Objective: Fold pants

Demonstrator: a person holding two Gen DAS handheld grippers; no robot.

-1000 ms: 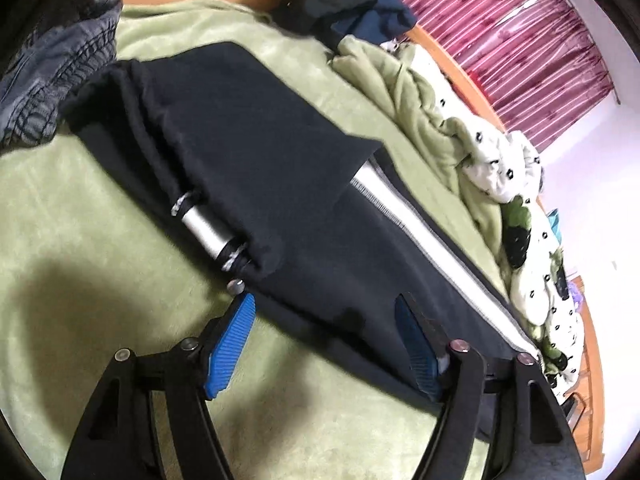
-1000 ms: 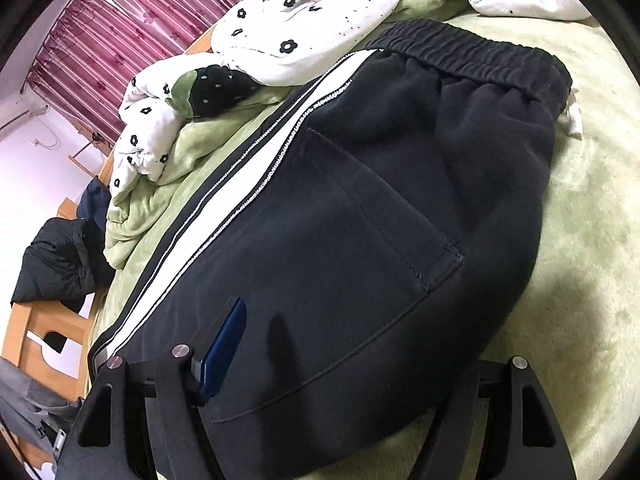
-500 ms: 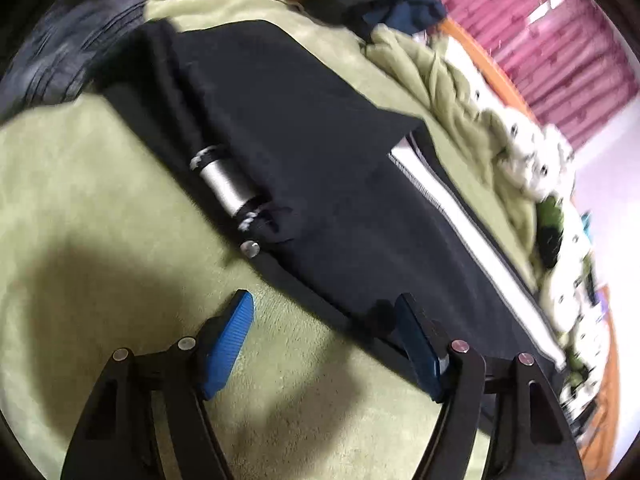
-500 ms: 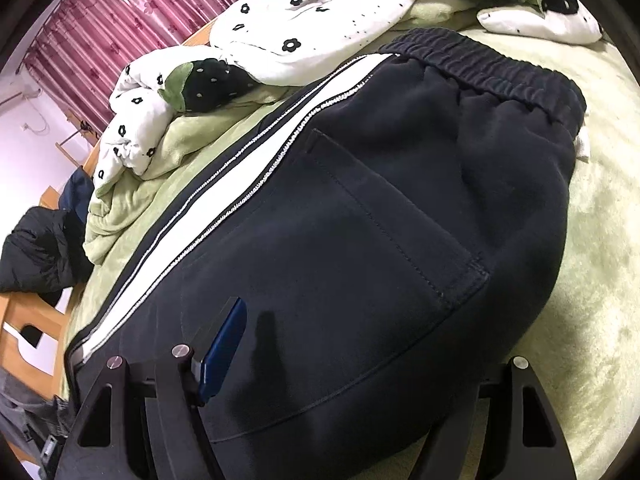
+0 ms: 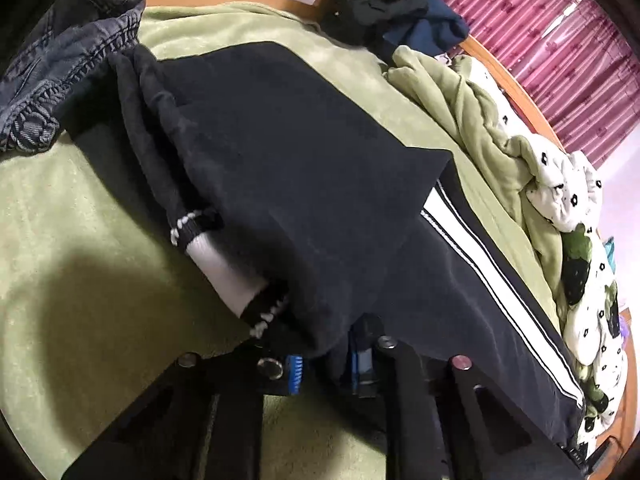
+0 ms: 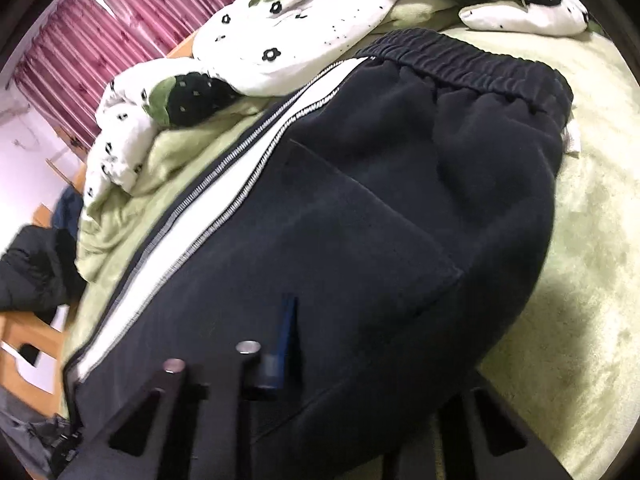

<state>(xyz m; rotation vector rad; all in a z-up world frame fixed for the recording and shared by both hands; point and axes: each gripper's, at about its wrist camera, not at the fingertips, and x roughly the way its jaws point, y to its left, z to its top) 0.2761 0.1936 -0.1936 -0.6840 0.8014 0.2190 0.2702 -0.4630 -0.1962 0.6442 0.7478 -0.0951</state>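
My left gripper [image 5: 325, 364] pinches the hem of the pants [image 5: 304, 168], blue pads nearly together with dark cloth bunched between them. My right gripper [image 6: 360, 364] straddles the seat edge; one blue pad [image 6: 285, 336] rests on top, the other is hidden beneath, so I cannot tell how closed it is. The pants lie flat on the green blanket [image 5: 80, 264], lower leg folded over, white stripe [image 6: 224, 236] running to the elastic waistband [image 6: 472, 60]. Beyond sits a flowered quilt [image 6: 304, 20], then pink curtains [image 5: 560, 40].
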